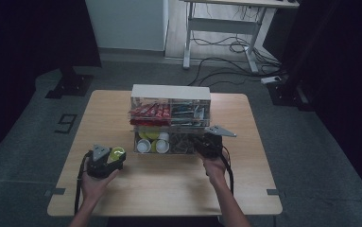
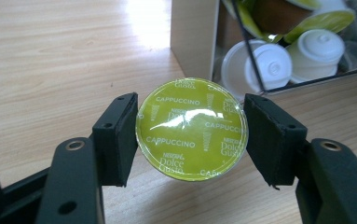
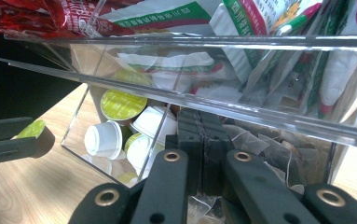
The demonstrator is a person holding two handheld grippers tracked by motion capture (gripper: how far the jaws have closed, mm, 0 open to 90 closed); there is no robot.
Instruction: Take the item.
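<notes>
Jaws of the left gripper [image 2: 191, 133] clamp a green cappuccino capsule [image 2: 192, 129] by its rim, foil lid up, just above the wooden desk [image 2: 50, 60] near the clear organiser [image 1: 170, 118]. Those of the right gripper [image 3: 203, 140] are pressed together with nothing seen between them, inside the organiser's lower compartment beside white capsules [image 3: 105, 139] and tea bags [image 3: 260, 144]
</notes>
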